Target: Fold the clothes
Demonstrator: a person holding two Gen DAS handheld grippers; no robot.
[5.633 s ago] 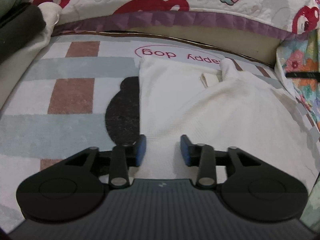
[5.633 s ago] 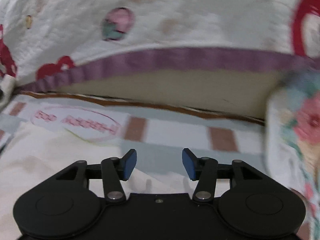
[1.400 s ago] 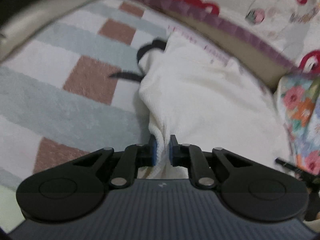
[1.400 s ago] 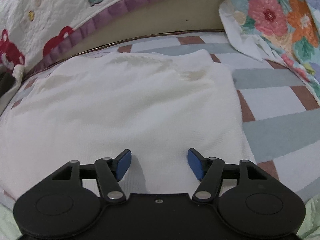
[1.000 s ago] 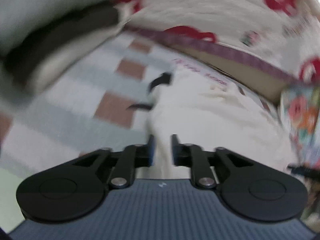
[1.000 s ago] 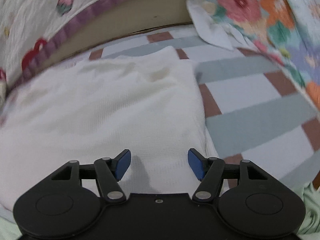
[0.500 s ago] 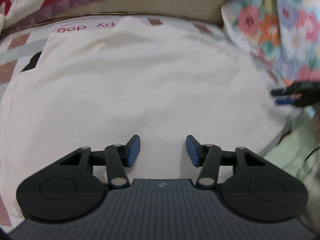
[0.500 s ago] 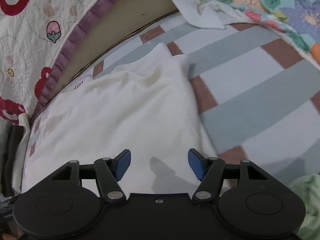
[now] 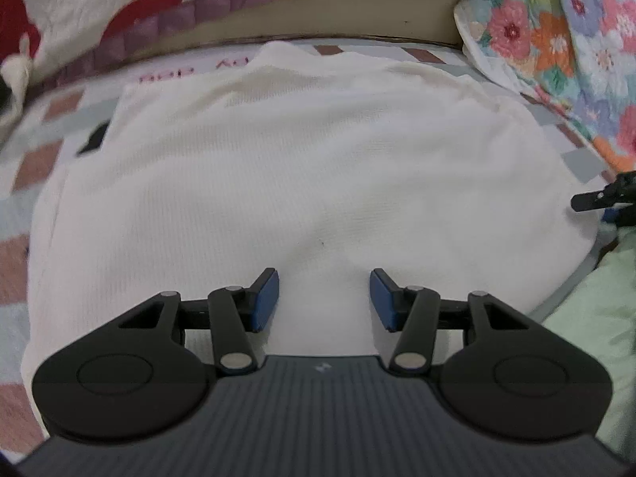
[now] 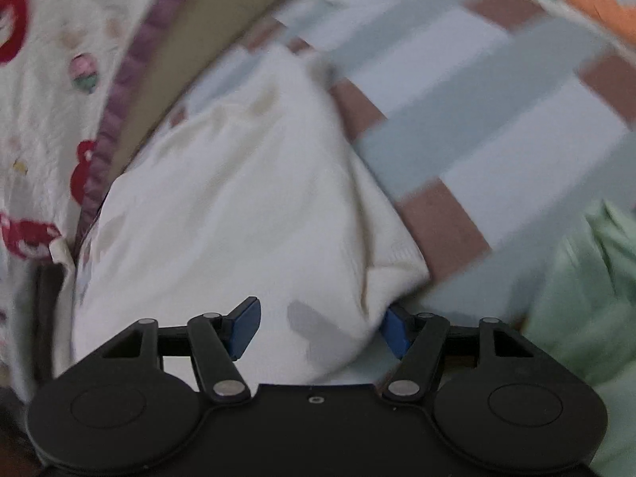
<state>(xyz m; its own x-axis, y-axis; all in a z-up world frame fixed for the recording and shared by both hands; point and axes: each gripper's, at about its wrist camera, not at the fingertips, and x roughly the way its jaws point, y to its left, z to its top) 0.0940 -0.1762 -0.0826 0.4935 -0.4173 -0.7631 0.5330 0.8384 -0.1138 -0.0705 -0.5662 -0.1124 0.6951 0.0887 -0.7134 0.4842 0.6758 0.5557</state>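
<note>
On the checked mat (image 9: 35, 167), near its far edge below the quilted bed cover (image 9: 99, 12), the white knit garment (image 9: 302, 167) lay as a broad, roughly rectangular panel, its sides drawn in and no sleeve showing loose. The left hand-held gripper (image 9: 324, 298) hovered over the garment's near edge with its blue pads (image 9: 265, 300) spread apart and nothing between them. The right hand-held gripper (image 10: 318, 328) stood at the garment's near right corner, likewise spread; the cloth bulged between the pads there, but the jaws had not closed on it. That view was blurred by motion, so whether the pads touched the fabric could not be told. A flowered quilt (image 9: 564, 35) lay beyond the mat's far right corner, and pale green cloth (image 10: 588, 290) lay off its near right edge. As a judgement, the step in hand was a lengthwise fold of the already narrowed panel: both tools were placed along the near hem as if to grip it. The next move called for each gripper to close on the full thickness of the hem at matching points, then carry it evenly toward the far edge so the layers stayed aligned.
</note>
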